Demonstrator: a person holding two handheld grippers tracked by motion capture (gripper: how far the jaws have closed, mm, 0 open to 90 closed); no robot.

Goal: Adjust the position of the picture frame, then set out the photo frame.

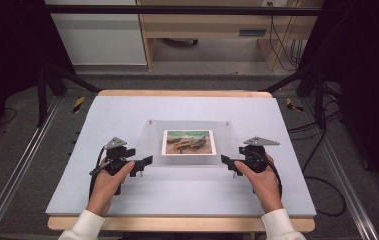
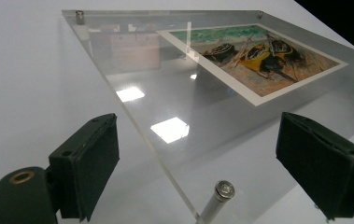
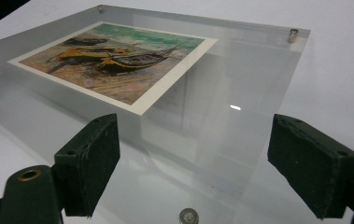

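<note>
A clear acrylic panel lies flat on the pale mat, with a print of beached boats under it. Small metal standoffs mark its corners. My left gripper stands open at the panel's near left corner; in the left gripper view its jaws flank that corner without touching it. My right gripper is open at the near right corner, and in the right gripper view the panel's edge lies between the wide-apart jaws, untouched.
The mat covers a wooden table whose edge shows at front and back. Black frame struts rise at both far corners. Cables lie on the floor at the right. A cabinet stands beyond the table.
</note>
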